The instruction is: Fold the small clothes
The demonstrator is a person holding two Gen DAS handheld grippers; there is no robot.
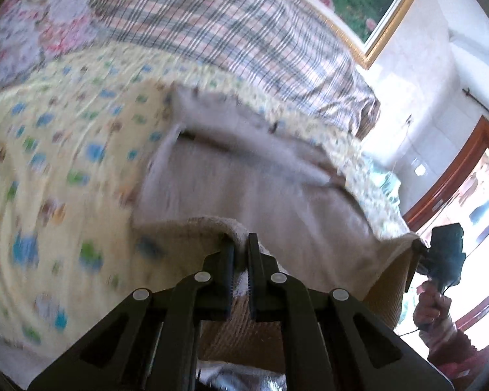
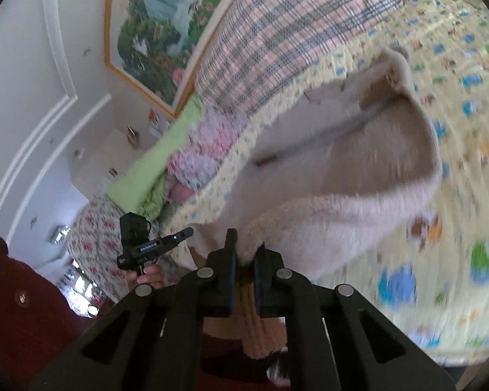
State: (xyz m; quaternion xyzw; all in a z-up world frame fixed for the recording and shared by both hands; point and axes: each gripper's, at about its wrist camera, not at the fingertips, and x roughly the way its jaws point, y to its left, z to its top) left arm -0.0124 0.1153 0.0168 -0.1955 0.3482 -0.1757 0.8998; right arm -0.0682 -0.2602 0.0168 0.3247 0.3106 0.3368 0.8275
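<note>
Left tongs [image 1: 241, 244] and right tongs [image 2: 246, 247] each clamped on the beige garment's [image 1: 260, 189] edge, lifted over the yellow patterned bedsheet [image 1: 55, 169].

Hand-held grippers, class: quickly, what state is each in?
Left hand-held gripper: closed on the beige garment.
Right hand-held gripper: closed on the same garment.

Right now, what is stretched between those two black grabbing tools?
The beige garment. The left gripper and the right gripper each pinch its near edge, and the cloth hangs between them over the yellow patterned sheet, clearest in the left wrist view.
</note>
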